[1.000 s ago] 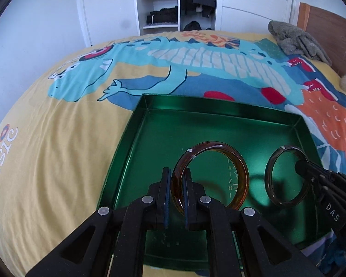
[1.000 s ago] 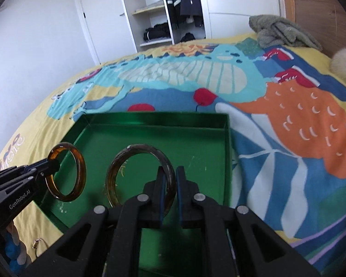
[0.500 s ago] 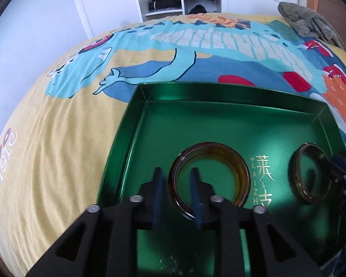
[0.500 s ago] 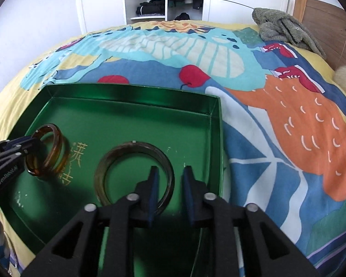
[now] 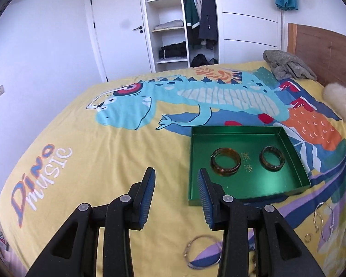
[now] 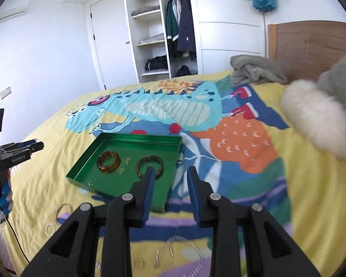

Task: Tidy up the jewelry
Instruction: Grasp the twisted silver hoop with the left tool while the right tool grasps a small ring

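A green tray (image 5: 253, 185) lies on the dinosaur bedspread; it also shows in the right wrist view (image 6: 85, 173). Inside lie an amber bangle (image 5: 225, 165) on the left and a darker bangle (image 5: 272, 161) on the right, both flat; they show as the amber bangle (image 6: 108, 162) and the dark bangle (image 6: 150, 166) in the right wrist view. My left gripper (image 5: 175, 184) is open and empty, raised near the tray's front left corner. My right gripper (image 6: 169, 180) is open and empty, raised over the tray's near right edge.
Loose jewelry lies on the bedspread in front of the tray: a silver hoop (image 5: 201, 251), thin bracelets (image 5: 324, 219), a small ring (image 5: 308, 237), and chains (image 6: 173, 247). A grey cloth (image 5: 288, 65) and fluffy white toy (image 6: 316, 124) lie by the headboard.
Both grippers opened, let go of the two bangles into the tray, then pulled back and up away from it. The bangles now lie flat in the tray.
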{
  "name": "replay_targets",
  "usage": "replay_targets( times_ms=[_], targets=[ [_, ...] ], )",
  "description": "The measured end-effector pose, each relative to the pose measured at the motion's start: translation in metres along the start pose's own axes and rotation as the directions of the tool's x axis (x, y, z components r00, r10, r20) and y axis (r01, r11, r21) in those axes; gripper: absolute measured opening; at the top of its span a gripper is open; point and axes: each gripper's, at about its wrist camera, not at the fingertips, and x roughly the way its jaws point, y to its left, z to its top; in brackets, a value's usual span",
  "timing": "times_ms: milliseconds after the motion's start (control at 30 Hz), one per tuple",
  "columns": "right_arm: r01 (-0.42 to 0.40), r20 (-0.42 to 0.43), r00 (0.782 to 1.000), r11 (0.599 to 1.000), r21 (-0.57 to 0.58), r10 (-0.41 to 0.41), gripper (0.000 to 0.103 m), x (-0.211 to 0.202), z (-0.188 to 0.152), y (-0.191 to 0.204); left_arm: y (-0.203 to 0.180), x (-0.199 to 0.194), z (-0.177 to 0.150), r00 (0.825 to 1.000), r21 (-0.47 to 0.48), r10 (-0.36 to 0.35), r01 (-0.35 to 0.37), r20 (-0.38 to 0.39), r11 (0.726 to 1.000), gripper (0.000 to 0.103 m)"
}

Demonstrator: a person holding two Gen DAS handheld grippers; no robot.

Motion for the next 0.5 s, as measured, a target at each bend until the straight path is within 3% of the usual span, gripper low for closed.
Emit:
replay_targets(
  times_ms=[300,500],
  targets=[
    [0.035,0.017,0.999,0.998,0.055,-0.036,0.027,-0.105,-0.063,-0.009,0.054,-0.073,-0.083,0.999,-0.017,0.002,-0.003,-0.037,1.0,0.039],
    [0.043,-0.001,0.999,0.995,0.087,-0.043,0.027,-0.138,-0.104,-0.009,0.05,-0.081,-0.147,0.998,-0.004,-0.023,0.023,-0.061,1.0,0.056]
  ],
)
